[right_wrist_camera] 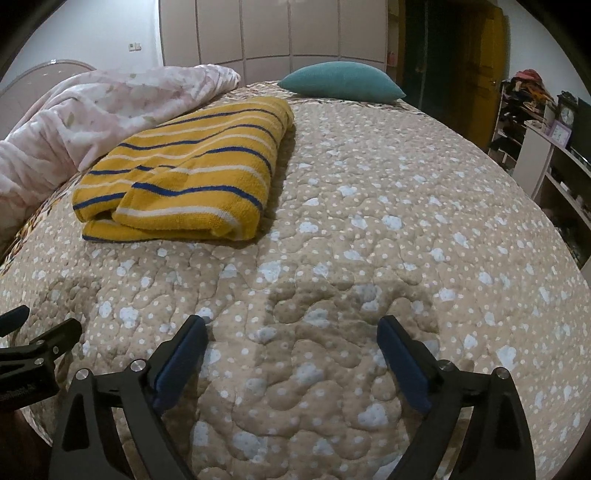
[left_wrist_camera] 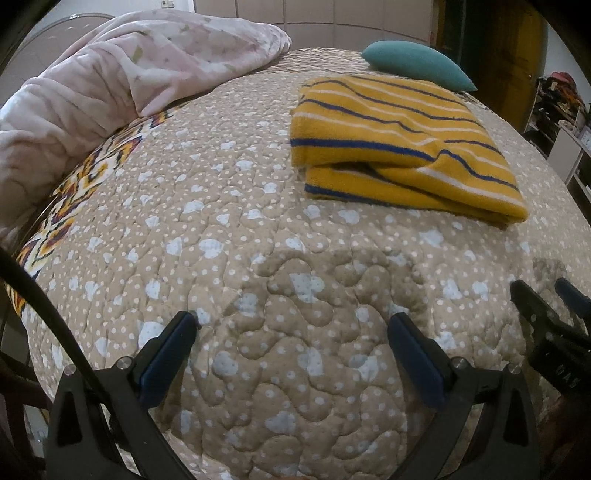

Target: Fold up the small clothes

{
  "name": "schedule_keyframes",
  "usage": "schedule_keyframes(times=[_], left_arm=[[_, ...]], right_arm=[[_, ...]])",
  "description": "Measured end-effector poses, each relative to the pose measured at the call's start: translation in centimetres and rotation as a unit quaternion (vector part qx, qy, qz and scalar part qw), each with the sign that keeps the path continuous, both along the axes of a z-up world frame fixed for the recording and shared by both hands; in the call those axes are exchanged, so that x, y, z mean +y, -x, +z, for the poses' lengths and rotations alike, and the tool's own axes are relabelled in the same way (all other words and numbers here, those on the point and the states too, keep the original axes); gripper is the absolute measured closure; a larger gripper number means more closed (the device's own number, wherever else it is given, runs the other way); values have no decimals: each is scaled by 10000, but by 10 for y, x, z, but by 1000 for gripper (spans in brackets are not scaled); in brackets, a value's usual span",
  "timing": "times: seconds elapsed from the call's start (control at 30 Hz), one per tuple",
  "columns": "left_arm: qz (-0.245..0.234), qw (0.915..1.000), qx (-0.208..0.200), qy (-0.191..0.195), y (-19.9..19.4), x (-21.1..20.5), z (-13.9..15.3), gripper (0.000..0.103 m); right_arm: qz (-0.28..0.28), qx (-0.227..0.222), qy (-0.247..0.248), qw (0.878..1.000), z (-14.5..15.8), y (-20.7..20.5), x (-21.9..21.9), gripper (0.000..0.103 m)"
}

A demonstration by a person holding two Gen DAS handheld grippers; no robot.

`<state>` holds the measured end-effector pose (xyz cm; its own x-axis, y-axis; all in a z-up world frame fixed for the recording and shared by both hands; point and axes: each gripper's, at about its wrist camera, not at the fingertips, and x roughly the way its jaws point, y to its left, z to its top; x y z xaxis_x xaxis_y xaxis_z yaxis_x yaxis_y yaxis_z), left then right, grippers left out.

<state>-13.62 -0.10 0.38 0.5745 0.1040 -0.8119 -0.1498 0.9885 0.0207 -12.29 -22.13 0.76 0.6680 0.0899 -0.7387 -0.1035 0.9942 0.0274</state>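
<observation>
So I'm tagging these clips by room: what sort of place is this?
A bedroom, most likely. The work surface is a bed under a quilted dotted bedspread, with a teal pillow at its far end, a rumpled pink blanket and wardrobe doors behind.

Your yellow garment (left_wrist_camera: 399, 147) with blue and white stripes lies folded into a thick, flat rectangle on the bed, its open layered edge facing you. It sits ahead and to the right of your left tool, ahead-left of your right, well apart from both.
</observation>
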Motion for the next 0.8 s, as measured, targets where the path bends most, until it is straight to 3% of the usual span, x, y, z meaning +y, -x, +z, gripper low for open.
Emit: schedule_keyframes(times=[0.8], left_arm=[[3,10000,2,-7,-1,1,0,0]], right_arm=[[-128,-273,76,9995,-4,7,3,3]])
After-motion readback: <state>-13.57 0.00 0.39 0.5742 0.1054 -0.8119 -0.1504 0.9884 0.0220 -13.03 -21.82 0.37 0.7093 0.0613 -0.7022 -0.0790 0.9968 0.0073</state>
